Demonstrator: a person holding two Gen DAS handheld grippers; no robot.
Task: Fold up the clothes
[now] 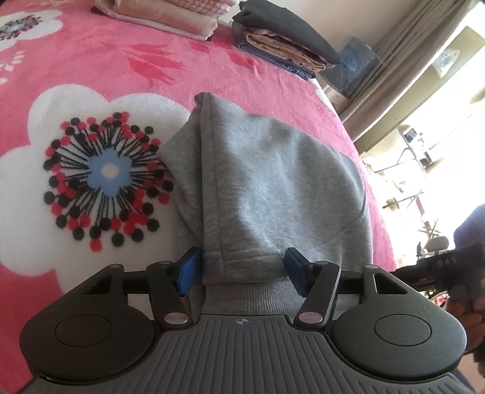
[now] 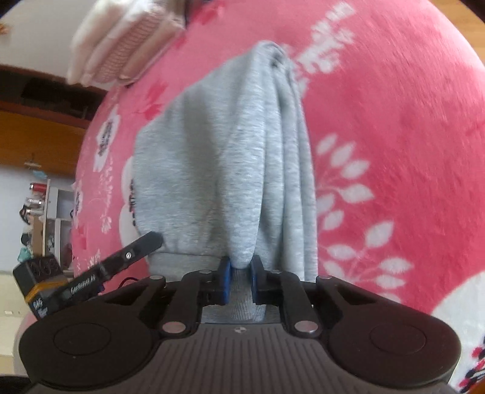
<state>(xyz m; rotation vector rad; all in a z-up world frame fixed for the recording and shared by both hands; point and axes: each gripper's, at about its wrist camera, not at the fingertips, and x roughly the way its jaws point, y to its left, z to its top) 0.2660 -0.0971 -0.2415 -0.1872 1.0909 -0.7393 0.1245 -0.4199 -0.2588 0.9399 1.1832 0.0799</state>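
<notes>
A grey sweatshirt (image 1: 272, 181) lies folded into a narrow bundle on a pink flowered blanket (image 1: 91, 66). Its ribbed hem end points toward me. My left gripper (image 1: 242, 268) is shut on that end, and the thick layers fill the gap between its blue pads (image 1: 188, 269). In the right wrist view the same grey sweatshirt (image 2: 218, 157) hangs in long pleats. My right gripper (image 2: 241, 280) stands with its jaws narrow, shut on one pinched fold of it just above the rib. A black finger of the left gripper (image 2: 136, 251) reaches in from the left, beside the hem.
A pink and cream pile of folded clothes (image 1: 169, 15) and a dark, tan and blue pile (image 1: 285, 45) sit at the blanket's far edge. A curtain (image 1: 394, 66) and a bright window lie to the right. In the right wrist view a wooden cabinet (image 2: 39, 127) stands left of the bed.
</notes>
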